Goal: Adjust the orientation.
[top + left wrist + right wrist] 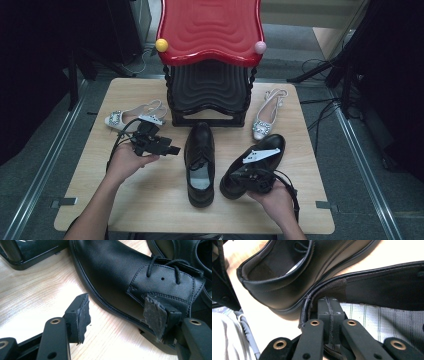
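A: High view — the right gripper is sitting pressed together inside the right shoe.

B: And the left gripper is gaping just beside the middle shoe.

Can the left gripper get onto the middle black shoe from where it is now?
Probably yes: the left gripper is open, its fingers just beside the middle black shoe, with bare table between them.

My left gripper sits in my left hand, pointing level to the right, its jaws spread wide with nothing between the pads. My right gripper, in my right hand, has its jaws pressed together. Both forearms reach in from below.
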`<state>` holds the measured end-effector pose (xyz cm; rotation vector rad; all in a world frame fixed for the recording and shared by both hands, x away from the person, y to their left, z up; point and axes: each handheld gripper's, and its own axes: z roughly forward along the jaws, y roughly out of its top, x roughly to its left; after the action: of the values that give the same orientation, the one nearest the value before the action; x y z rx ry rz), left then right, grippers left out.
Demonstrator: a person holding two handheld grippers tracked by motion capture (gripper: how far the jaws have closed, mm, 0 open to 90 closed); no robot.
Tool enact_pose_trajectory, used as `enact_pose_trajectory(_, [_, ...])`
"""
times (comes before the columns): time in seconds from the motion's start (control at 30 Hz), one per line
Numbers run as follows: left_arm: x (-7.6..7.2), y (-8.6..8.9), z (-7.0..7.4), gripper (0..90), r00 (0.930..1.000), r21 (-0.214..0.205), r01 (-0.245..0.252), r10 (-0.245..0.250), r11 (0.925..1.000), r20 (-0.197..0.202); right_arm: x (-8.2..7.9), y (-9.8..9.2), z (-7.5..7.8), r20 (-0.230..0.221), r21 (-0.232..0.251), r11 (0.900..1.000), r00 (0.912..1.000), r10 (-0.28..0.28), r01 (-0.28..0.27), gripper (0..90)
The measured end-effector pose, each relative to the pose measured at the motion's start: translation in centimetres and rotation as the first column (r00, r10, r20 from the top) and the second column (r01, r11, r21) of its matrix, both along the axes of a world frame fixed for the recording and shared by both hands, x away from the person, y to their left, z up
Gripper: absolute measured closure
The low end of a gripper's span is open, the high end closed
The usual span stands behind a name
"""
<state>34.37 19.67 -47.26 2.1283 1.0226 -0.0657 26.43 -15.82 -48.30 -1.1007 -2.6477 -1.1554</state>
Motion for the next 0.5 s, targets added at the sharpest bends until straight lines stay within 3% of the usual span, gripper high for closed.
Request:
enact_pose_trajectory(0.23, [0.0, 0.1, 0.0, 38.0, 1.0000, -0.002, 0.000, 0.000, 1.0000, 0.001, -1.3, 0.8, 0.0, -0.013, -0.007, 0.9978, 0.9977, 0.066, -0.066, 90.0])
enact_pose_trajectory(0.5, [0.2, -0.1, 0.0, 38.0, 1.0000, -0.001, 0.006, -0.006, 1.0000, -0.002, -2.8, 1.0, 0.0, -0.021, -0.005, 0.9961, 0.9959, 0.088, -0.088, 90.0])
